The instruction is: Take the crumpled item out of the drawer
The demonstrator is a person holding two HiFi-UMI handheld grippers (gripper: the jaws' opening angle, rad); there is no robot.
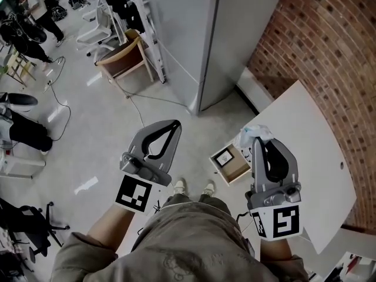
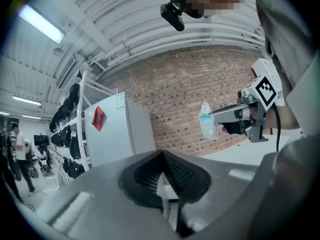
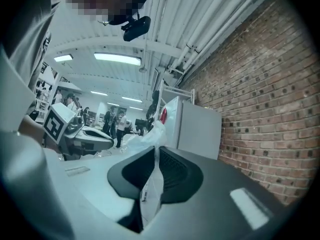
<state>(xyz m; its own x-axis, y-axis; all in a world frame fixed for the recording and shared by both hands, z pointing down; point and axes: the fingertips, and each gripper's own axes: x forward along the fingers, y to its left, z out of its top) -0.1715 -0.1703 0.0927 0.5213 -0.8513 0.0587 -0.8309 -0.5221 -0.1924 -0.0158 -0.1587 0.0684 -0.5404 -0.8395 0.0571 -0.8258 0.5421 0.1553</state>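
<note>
The crumpled item [image 1: 254, 134], a white and pale blue wad of thin plastic, is pinched in my right gripper [image 1: 257, 141], held up above the white table's corner. In the right gripper view the jaws are shut on the crumpled item [image 3: 151, 134], which sticks out past their tips. The small wooden drawer [image 1: 230, 164] stands open below, with a card bearing a black square inside it. My left gripper [image 1: 174, 124] hangs over the floor to the left, shut and empty. The left gripper view shows the right gripper [image 2: 240, 115] with the item [image 2: 206, 121] dangling from it.
A white table [image 1: 311, 157] runs along the brick wall [image 1: 329, 46] at the right. A tall grey cabinet [image 1: 200, 40] stands ahead, with a wooden chair [image 1: 124, 57] and a cable on the floor to its left. People and chairs fill the far left.
</note>
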